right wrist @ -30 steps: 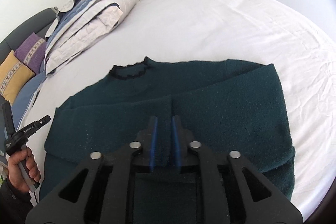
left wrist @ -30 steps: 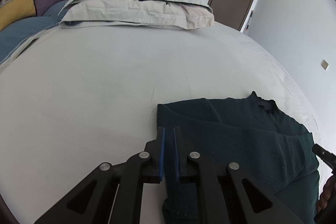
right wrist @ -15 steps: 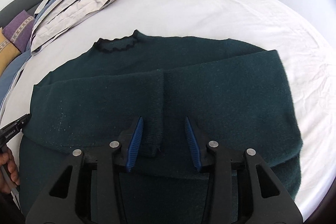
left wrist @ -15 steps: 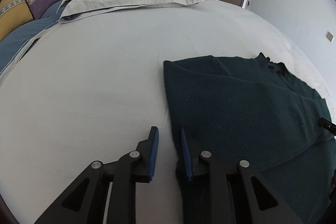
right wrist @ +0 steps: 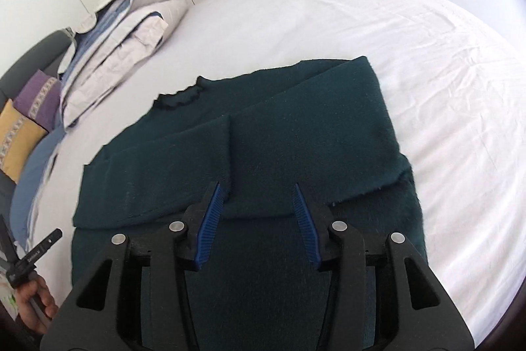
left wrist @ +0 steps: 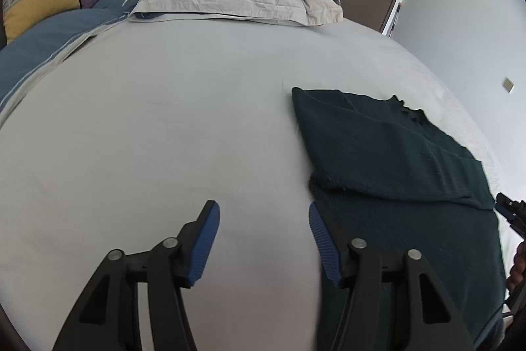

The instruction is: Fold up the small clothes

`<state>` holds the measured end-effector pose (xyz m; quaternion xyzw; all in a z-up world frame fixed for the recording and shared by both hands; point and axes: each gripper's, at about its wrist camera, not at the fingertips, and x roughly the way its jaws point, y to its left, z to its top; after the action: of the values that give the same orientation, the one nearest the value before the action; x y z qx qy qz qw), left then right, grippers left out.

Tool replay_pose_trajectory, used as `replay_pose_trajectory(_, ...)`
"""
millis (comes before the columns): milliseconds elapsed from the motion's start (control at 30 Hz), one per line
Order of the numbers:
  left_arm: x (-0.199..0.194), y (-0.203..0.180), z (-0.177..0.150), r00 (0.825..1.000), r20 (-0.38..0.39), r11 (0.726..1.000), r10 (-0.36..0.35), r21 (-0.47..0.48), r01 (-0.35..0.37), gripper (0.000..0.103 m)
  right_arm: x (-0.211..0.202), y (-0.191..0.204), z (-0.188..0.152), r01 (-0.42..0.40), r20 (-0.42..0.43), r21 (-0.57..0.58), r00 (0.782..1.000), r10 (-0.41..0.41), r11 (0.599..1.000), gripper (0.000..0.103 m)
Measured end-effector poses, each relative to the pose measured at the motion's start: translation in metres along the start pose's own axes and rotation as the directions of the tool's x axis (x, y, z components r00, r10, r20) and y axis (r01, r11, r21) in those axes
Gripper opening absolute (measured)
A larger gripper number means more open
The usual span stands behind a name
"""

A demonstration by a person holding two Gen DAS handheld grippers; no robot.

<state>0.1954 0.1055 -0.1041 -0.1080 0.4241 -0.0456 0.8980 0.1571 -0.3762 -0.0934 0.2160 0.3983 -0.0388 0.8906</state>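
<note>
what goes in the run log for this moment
left gripper: just opened, empty, beside sweater | right gripper: open above sweater | sleeves folded in | bed

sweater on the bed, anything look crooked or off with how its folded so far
Slightly. On the dark green sweater, both sleeves are folded across the chest, but the two cuffs meet in an uneven seam off the collar's line, and the right-hand sleeve's lower edge is ragged. No damage shows.

One marking shows: small white lettering on the black handheld device (right wrist: 36, 250) at the lower left of the right wrist view, gripped by a hand (right wrist: 34, 301). The letters are too small and blurred to read.
</note>
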Motion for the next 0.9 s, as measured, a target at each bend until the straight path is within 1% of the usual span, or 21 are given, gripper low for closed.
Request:
replay_pose_trajectory(33, -0.011, 0.003, -0.011, 0.999, -0.013, 0.999, -0.036, -0.011, 0.036, 0.069, -0.014, -0.002, -0.01, -0.028, 0.002, -0.003, 1.0, 0.028, 1.0, 0.043)
replay_pose_trajectory(133, -0.037, 0.005, -0.055, 0.99, -0.085, 0.994, -0.114, -0.015, 0.113, 0.07, -0.05, -0.004, -0.043, -0.07, -0.008, -0.044, 0.998, 0.069, 0.997, 0.043)
replay_pose_trajectory(167, -0.042, 0.005, -0.069, 0.984, -0.117, 0.991, -0.136, -0.019, 0.135, 0.07, -0.059, -0.003, -0.054, -0.075, -0.016, -0.055, 0.997, 0.074, 0.996, 0.043)
replay_pose_trajectory(233, -0.054, 0.006, -0.1, 0.966, -0.177, 0.982, -0.188, -0.047, 0.182, 0.069, -0.079, -0.008, -0.076, -0.09, -0.034, -0.061, 0.995, 0.088, 0.994, 0.044)
replay_pose_trajectory(267, -0.062, 0.006, -0.113, 0.96, -0.19, 0.979, -0.204, -0.05, 0.198, 0.069, -0.089, -0.012, -0.087, -0.099, -0.043, -0.058, 0.994, 0.097, 0.993, 0.044)
replay_pose_trajectory(333, -0.077, 0.003, -0.133, 0.957, -0.206, 0.979, -0.203, -0.027, 0.202, 0.069, -0.114, -0.028, -0.112, -0.102, -0.062, -0.054, 0.993, 0.099, 0.993, 0.044)
replay_pose_trajectory(367, -0.083, 0.002, -0.139, 0.954, -0.216, 0.978, -0.209, -0.023, 0.209, 0.069, -0.119, -0.03, -0.119, -0.104, -0.074, -0.054, 0.992, 0.099, 0.993, 0.044)
replay_pose_trajectory(433, -0.089, 0.002, -0.149, 0.939, -0.242, 0.97, -0.244, -0.047, 0.24, 0.068, -0.133, -0.038, -0.139, -0.111, -0.101, -0.052, 0.989, 0.105, 0.993, 0.044)
replay_pose_trajectory(533, -0.086, 0.005, -0.162, 0.906, -0.273, 0.946, -0.324, -0.121, 0.302, 0.067, -0.15, -0.05, -0.159, -0.133, -0.107, -0.018, 0.986, 0.13, 0.991, 0.044)
replay_pose_trajectory(600, -0.083, 0.005, -0.167, 0.89, -0.284, 0.933, -0.357, -0.157, 0.324, 0.065, -0.163, -0.065, -0.173, -0.149, -0.103, 0.019, 0.983, 0.15, 0.989, 0.044)
replay_pose_trajectory(667, -0.079, 0.002, -0.17, 0.863, -0.297, 0.912, -0.408, -0.177, 0.37, 0.064, -0.177, -0.077, -0.183, -0.164, -0.092, 0.047, 0.982, 0.168, 0.985, 0.044)
replay_pose_trajectory(700, -0.076, 0.003, -0.172, 0.854, -0.299, 0.904, -0.426, -0.186, 0.386, 0.061, -0.183, -0.085, -0.187, -0.17, -0.092, 0.055, 0.98, 0.174, 0.984, 0.044)
replay_pose_trajectory(767, -0.068, 0.007, -0.172, 0.843, -0.292, 0.89, -0.451, -0.221, 0.4, 0.056, -0.189, -0.093, -0.192, -0.175, -0.101, 0.063, 0.978, 0.181, 0.983, 0.044)
replay_pose_trajectory(833, -0.063, 0.017, -0.173, 0.829, -0.282, 0.868, -0.484, -0.276, 0.413, 0.047, -0.194, -0.099, -0.195, -0.171, -0.111, 0.068, 0.978, 0.178, 0.983, 0.044)
replay_pose_trajectory(900, -0.059, 0.026, -0.173, 0.81, -0.278, 0.845, -0.517, -0.32, 0.429, 0.042, -0.198, -0.104, -0.195, -0.174, -0.123, 0.072, 0.976, 0.182, 0.982, 0.044)
